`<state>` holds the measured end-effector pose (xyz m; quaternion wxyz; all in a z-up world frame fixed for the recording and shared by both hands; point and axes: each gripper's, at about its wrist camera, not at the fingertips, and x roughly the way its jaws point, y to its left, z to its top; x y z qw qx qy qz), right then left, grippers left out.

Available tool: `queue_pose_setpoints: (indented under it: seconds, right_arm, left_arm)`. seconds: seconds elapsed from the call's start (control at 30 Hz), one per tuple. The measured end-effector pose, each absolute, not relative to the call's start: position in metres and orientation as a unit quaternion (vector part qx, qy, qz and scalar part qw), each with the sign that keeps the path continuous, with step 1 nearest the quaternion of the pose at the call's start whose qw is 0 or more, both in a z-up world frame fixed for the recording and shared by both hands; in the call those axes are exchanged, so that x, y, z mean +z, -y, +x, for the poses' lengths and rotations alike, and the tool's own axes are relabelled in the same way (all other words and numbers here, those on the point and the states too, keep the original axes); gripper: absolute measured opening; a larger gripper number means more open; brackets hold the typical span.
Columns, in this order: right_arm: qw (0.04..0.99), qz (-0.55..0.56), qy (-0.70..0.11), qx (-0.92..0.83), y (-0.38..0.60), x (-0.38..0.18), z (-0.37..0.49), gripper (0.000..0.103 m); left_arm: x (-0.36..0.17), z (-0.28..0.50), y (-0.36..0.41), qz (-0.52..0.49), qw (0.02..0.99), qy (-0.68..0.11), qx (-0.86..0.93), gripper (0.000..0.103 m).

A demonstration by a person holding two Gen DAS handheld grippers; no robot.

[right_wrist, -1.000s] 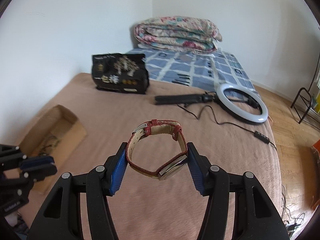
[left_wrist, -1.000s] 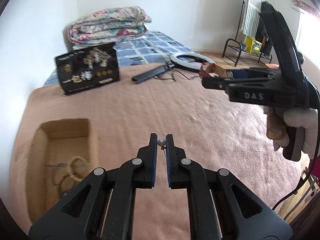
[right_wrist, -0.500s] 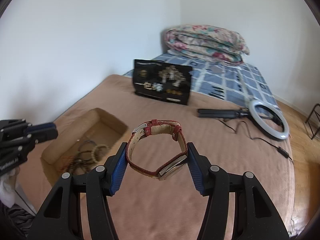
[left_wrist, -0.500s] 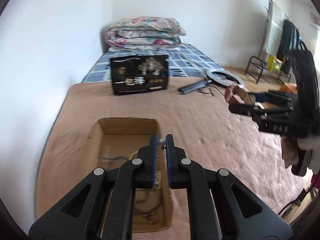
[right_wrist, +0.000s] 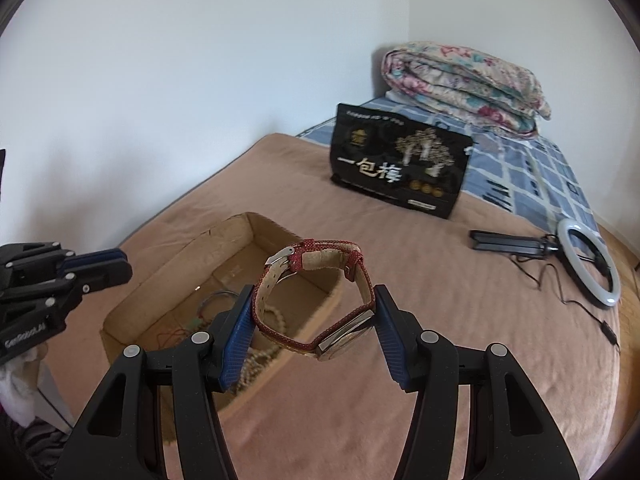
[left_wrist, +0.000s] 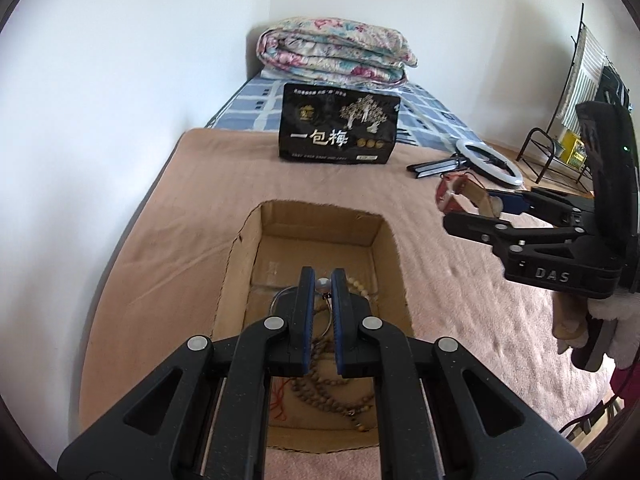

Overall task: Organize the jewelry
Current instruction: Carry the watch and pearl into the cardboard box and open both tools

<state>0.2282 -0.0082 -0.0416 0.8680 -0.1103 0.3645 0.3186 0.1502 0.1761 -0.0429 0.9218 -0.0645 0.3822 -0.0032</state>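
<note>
Only left view shows left gripper (left_wrist: 322, 285) pinching pearl earring (left_wrist: 322, 284); right gripper (right_wrist: 314, 322) clamps watch (right_wrist: 316, 300) (both views).

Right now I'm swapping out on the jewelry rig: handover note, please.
Left gripper: shut on a small pearl earring, hanging above the cardboard box.
Right gripper: shut on the red-strap watch, in the air just right of the box, above the pink blanket.
Done: bead bracelets and a thin bangle already lie in the box.
Left: release the earring into the box, then bring the watch over and drop it in. No other loose jewelry shows on the bed.
</note>
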Motion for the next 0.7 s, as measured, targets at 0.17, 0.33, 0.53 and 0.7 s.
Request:
queue_pose_setpoints:
  seconds: [0.17,0.33,0.53,0.7]
  right_arm:
    - [0.862,-0.109,-0.375,0.325,-0.013,-0.054,0.235,0.056]
    - [0.855,-0.112,-0.385,0.328,-0.029,-0.067,0.24,0.056]
    - [0.851,-0.112,-0.393,0.331,-0.039,-0.076,0.243,0.056]
    - [0.851,-0.113,-0.393,0.329,-0.043,-0.078,0.244,0.057]
  left_arm:
    - [-0.052,0.149,-0.181,-0.067,0.917,-0.392,0.0,0.006]
    - [-0.059,0.15,-0.183,-0.065,0.913,-0.403,0.002,0.006]
    - [-0.063,0.148,-0.188,-0.065,0.911,-0.407,0.005,0.006]
    - [-0.064,0.147,-0.19,-0.066,0.91,-0.409,0.006,0.006]
